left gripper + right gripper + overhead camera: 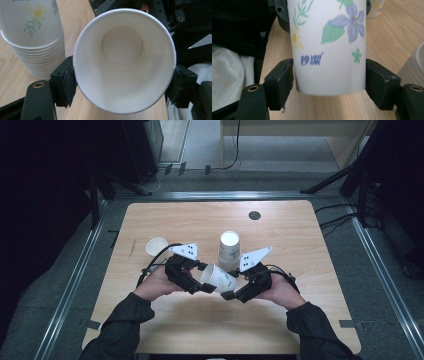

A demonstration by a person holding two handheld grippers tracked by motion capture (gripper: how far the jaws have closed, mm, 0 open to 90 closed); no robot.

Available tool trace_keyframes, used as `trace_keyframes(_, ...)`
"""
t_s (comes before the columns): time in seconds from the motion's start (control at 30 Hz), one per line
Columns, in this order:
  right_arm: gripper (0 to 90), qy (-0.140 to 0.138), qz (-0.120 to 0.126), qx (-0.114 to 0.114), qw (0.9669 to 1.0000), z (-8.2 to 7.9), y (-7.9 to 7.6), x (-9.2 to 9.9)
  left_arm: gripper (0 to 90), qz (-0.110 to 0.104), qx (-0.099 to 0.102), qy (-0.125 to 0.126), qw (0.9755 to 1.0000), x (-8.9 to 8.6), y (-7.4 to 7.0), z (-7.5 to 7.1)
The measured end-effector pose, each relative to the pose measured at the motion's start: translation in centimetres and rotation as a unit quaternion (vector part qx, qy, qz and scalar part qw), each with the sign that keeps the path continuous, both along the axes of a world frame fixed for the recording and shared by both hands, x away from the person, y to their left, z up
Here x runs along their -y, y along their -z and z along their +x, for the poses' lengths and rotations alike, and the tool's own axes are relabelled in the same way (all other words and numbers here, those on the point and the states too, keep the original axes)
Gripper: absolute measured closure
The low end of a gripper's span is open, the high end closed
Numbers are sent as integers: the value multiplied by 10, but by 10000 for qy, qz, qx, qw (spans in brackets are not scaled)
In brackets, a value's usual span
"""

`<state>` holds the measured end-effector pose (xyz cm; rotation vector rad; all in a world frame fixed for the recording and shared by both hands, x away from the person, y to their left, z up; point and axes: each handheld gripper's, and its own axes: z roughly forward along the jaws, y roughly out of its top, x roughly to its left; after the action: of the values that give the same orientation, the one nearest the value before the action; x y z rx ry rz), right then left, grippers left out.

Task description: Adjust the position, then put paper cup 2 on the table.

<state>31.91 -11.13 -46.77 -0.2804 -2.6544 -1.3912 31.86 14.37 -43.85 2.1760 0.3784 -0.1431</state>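
Observation:
A white paper cup with a flower print [218, 277] lies on its side in the air between my two grippers, above the wooden table [175, 320]. My left gripper [202, 282] is shut on the cup's open rim. In the left gripper view the pads [68, 83] press on both sides of the rim of the cup [123, 62]. My right gripper [231, 287] straddles the cup's base end. In the right gripper view its pads [282, 82] stand right beside the cup [329, 50] on both sides without pressing on it.
A stack of upturned paper cups [229, 251] stands just beyond the grippers; the stack [35, 42] is close by in the left gripper view. A single upright cup [156, 246] stands at the left. A dark round grommet [254, 215] sits near the table's far edge.

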Motion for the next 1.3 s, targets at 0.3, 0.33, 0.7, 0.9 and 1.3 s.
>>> trace_keyframes(0.3,238,195,-8,16,9998,3,0,5,236,123,116,-176,9997,-17,-13,0)
trace_keyframes(0.33,235,205,-15,24,9998,3,0,6,236,125,104,-186,9997,-19,-15,1)
trace_keyframes(0.7,223,614,-142,247,9977,2,2,10,236,535,159,-354,9978,-29,-20,1)
trace_keyframes(0.9,214,689,-206,261,9971,2,4,12,236,731,208,-402,9963,-34,-22,2)
trace_keyframes(1.3,214,1020,-317,320,9938,2,5,24,236,1268,365,-453,9902,-44,-20,3)
